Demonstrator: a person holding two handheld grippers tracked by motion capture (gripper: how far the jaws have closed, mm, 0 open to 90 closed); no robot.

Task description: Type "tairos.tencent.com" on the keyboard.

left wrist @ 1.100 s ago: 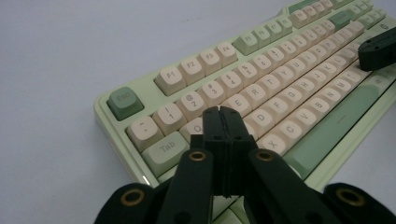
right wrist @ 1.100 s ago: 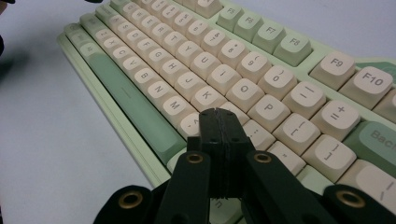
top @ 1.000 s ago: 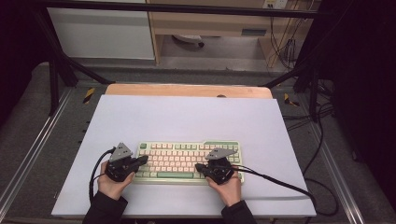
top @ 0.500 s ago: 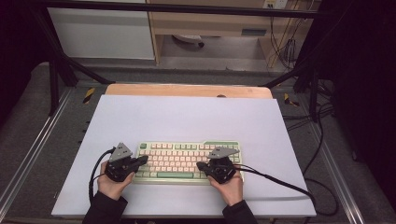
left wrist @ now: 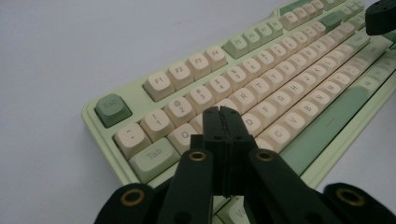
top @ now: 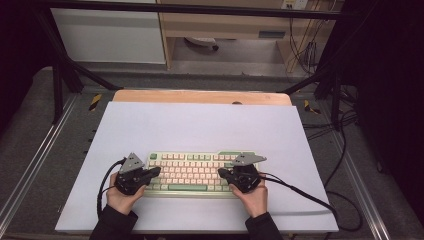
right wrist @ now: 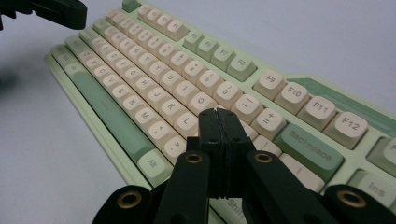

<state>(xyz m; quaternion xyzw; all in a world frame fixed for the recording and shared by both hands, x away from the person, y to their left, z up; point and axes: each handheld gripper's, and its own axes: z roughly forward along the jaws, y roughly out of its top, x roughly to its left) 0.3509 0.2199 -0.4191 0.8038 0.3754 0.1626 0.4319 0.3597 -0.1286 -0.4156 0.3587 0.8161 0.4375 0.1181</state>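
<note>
Right gripper (top: 224,173): I see it a touch further right over the keyboard (top: 192,172) than a second ago, jaws pressed together over the keys near P and L.
Right hand (top: 251,196): shifted slightly with it.
Left gripper (top: 156,170): I find no change to report.

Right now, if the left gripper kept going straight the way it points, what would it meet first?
Probably the keyboard itself. The left gripper, shut, angles down over the left letter keys, its tips by the W/E keys. Height above the keycaps is unclear. The right gripper sits farther along, off that line.
</note>
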